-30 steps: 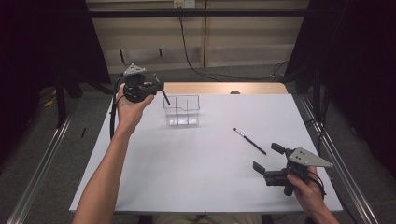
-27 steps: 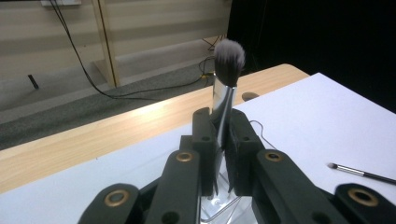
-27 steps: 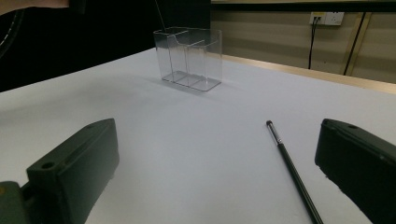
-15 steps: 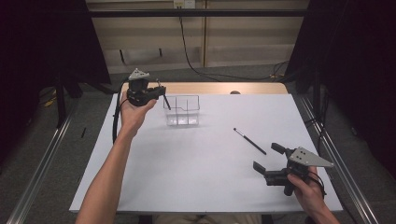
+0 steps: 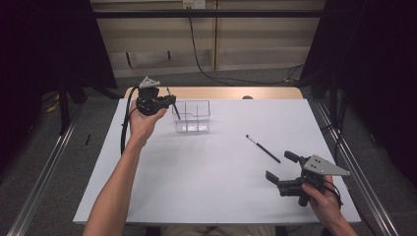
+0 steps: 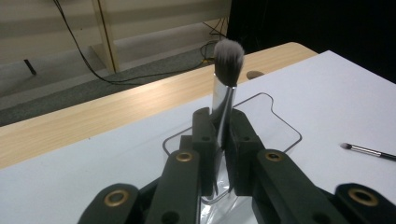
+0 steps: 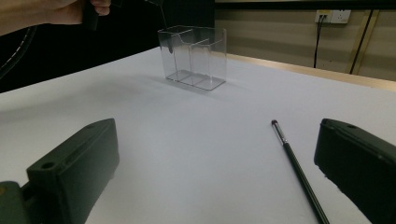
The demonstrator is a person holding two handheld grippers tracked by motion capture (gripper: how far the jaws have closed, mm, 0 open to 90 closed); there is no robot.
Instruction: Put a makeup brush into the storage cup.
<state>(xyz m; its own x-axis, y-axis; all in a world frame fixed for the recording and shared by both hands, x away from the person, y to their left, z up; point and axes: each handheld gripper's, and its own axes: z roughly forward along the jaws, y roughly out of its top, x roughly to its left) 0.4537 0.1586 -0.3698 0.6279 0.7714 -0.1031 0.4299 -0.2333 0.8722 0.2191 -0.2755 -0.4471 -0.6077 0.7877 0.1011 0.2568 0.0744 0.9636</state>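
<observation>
Brush stays clamped, bristles up, in my left gripper just above the clear organizer, not yet dropped in; second brush lies ahead of my wide-open right gripper, untouched.

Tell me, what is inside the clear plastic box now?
The clear box looks empty in the right gripper view. The makeup brush, clamped in the left hand-held gripper, hangs over its near corner; its lower end is hidden by the jaws.
</observation>
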